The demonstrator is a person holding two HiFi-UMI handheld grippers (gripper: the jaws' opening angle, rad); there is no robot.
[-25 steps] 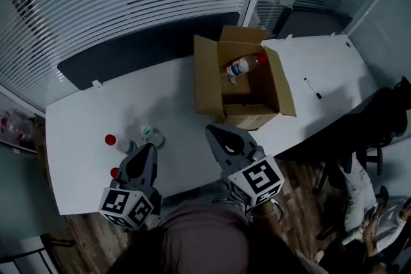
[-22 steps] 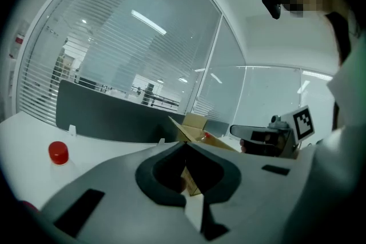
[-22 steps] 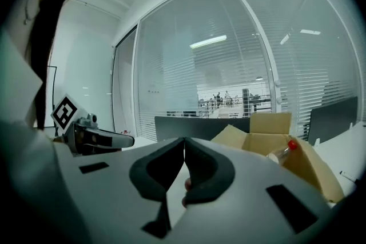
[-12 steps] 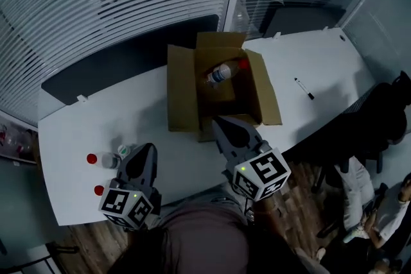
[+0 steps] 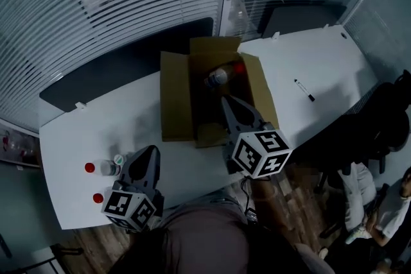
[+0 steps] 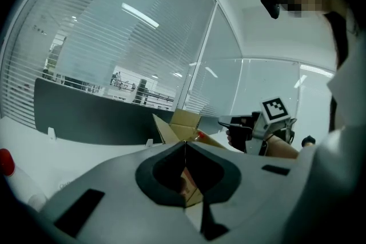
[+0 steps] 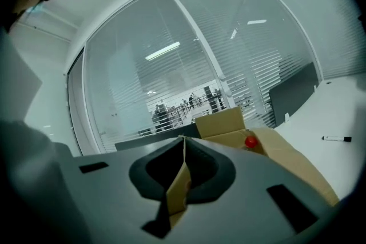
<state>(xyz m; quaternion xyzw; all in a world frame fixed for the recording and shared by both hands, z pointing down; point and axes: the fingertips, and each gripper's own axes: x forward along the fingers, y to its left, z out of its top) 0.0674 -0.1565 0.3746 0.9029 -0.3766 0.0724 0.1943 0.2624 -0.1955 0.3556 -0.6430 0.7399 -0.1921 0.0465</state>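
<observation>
An open cardboard box (image 5: 174, 99) stands mid-table with a clear bottle (image 5: 218, 76) lying inside, its red cap (image 5: 239, 68) toward the far right corner. My right gripper (image 5: 226, 100) hangs shut over the box's near half, holding nothing. In the right gripper view the tips (image 7: 183, 138) meet, and the box (image 7: 229, 123) and red cap (image 7: 250, 142) lie beyond. My left gripper (image 5: 152, 149) is shut and empty above the table's near left. In its own view the tips (image 6: 185, 143) point at the box (image 6: 182, 122) and the right gripper (image 6: 240, 122).
Red-capped bottles (image 5: 94, 168) (image 5: 97, 197) and a green-capped one (image 5: 119, 159) stand left of the left gripper. A black marker (image 5: 304, 89) lies on the white table (image 5: 321, 61) right of the box. Glass walls with blinds run behind; office chairs stand at the far side and right.
My right gripper has moved forward from the table's near edge to above the box. The left gripper has stayed near the front left, and the small bottles now show further to its left.
</observation>
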